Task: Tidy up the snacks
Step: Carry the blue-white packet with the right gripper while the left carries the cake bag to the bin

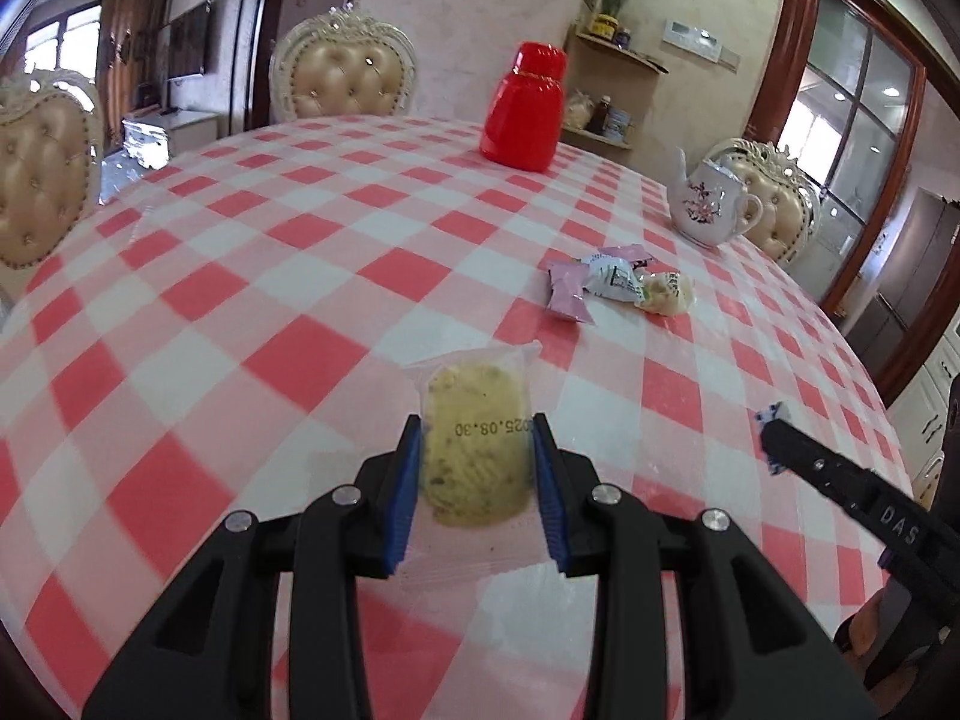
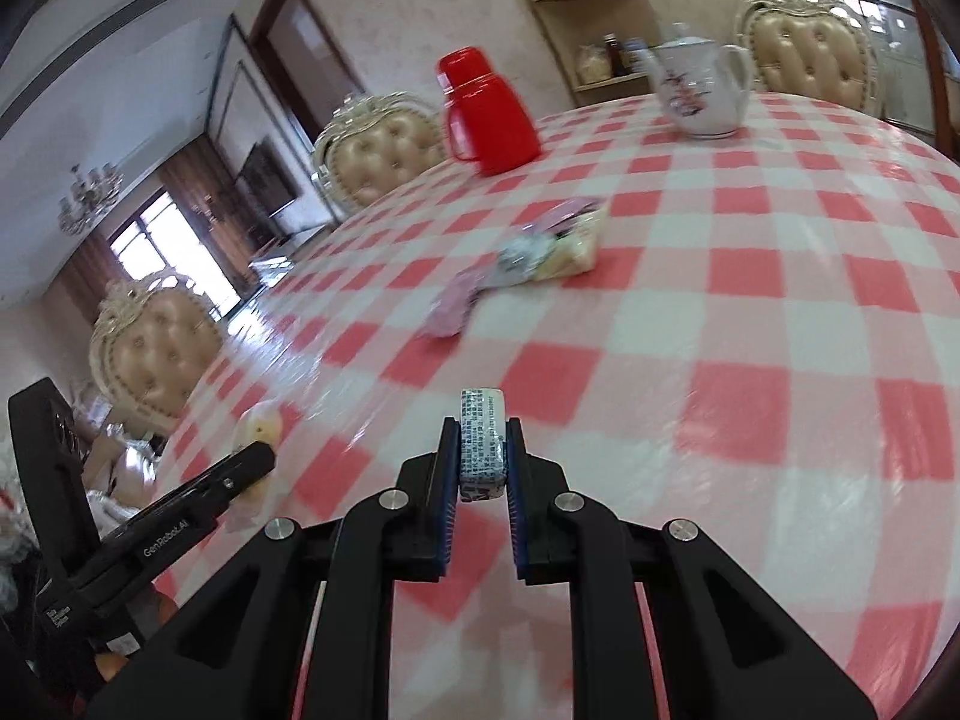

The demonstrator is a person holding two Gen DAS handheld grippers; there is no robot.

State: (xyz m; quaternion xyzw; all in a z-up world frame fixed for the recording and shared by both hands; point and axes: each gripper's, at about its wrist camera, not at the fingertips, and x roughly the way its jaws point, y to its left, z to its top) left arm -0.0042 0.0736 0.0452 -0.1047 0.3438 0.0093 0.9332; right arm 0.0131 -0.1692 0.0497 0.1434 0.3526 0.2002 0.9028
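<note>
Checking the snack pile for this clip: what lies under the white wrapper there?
The white wrapper sits atop a pink packet, beside a pale snack. Anything beneath those on the tablecloth is covered.

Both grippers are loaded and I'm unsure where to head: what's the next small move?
Probably carry the left gripper, shut on the clear-wrapped yellow biscuit, forward-right to the small pile of wrapped snacks and release there; that pile looks like the gathering spot.

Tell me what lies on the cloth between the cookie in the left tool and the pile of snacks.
Nothing: from the cookie in the left tool to the snack pile, the left wrist view shows only bare checked tablecloth.
</note>
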